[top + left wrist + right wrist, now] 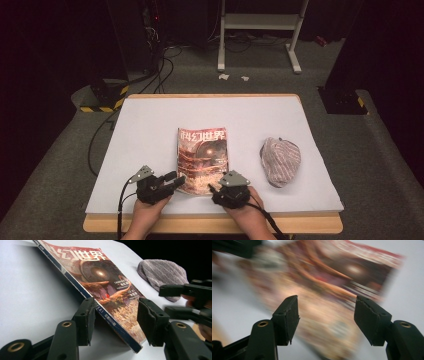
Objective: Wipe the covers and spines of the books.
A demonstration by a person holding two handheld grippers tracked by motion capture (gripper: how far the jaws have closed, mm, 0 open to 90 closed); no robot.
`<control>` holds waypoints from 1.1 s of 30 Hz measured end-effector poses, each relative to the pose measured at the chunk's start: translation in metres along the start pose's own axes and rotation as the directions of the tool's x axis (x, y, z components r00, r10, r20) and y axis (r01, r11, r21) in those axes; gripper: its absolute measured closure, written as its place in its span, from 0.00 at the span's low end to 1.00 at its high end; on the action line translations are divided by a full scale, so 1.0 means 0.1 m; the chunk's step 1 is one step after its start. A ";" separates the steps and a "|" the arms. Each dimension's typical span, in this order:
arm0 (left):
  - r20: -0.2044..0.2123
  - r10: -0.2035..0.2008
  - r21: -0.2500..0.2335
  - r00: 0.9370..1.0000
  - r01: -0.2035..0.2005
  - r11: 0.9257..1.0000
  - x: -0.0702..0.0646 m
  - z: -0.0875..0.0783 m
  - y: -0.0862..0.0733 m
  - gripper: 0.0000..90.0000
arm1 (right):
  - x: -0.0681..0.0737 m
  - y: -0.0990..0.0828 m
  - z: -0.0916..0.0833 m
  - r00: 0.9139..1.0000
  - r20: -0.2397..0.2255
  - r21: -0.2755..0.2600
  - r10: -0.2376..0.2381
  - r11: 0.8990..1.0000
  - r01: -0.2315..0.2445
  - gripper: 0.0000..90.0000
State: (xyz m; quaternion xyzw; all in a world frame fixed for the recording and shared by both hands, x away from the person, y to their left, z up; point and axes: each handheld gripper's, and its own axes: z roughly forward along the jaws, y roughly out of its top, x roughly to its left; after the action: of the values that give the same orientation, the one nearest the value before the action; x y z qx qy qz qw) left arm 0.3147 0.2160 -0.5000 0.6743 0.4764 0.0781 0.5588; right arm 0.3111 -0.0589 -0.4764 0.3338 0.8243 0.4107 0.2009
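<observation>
Left gripper view: left claw [113, 320] open astride the magazine [100, 287] spine corner, right claw [325, 320] open over its blurred cover, probably to lift it.

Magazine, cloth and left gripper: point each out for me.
magazine [202, 155], high view, cover centre
cloth [281, 161], high view, top of the bundle
left gripper [176, 179], high view, between its fingertips

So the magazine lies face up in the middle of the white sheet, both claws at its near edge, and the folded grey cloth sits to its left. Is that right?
Not quite: the grey cloth lies to the right of the magazine, as the high view shows. The rest holds: the magazine is face up on the white sheet, with the left claw and right claw at its near edge.
</observation>
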 end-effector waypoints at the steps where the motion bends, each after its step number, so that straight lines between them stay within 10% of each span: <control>1: 0.001 0.004 0.001 1.000 -0.004 1.000 -0.01 0.01 0.00 0.54 | 0.10 0.02 0.02 0.999 -0.051 -0.018 -0.007 1.000 0.007 0.39; 6: 0.001 0.009 0.009 1.000 -0.010 1.000 -0.04 0.03 0.00 0.54 | 0.46 0.04 0.32 0.989 -0.094 0.028 -0.112 0.993 0.115 0.40; 15: -0.031 -0.019 0.013 0.999 0.020 1.000 -0.04 0.04 -0.02 0.47 | 0.42 0.06 0.47 0.992 -0.105 0.060 -0.076 0.995 0.083 0.73; 23: -0.014 -0.026 0.062 1.000 0.027 0.998 -0.10 0.19 -0.05 0.52 | 0.42 0.04 0.48 0.992 -0.119 0.031 -0.028 0.999 0.032 0.73; 25: -0.033 -0.043 0.058 0.999 0.045 0.997 -0.07 0.20 -0.04 0.57 | 0.38 0.03 0.43 0.984 -0.176 0.066 -0.015 0.997 0.027 0.54; 29: -0.054 -0.026 0.062 0.998 0.029 0.998 -0.06 0.18 -0.02 0.60 | 0.28 -0.06 0.28 0.985 -0.170 0.075 -0.006 0.997 0.019 0.50; 33: -0.079 -0.021 0.063 0.997 0.026 0.998 -0.04 0.16 0.00 0.66 | -0.12 -0.19 0.02 0.992 -0.082 0.035 0.092 0.995 -0.090 0.52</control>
State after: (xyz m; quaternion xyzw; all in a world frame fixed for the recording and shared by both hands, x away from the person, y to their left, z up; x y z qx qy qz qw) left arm 0.3226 0.2021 -0.5044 0.6825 0.5081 0.0828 0.5188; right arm 0.3133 -0.0744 -0.4922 0.3567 0.8222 0.4201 0.1422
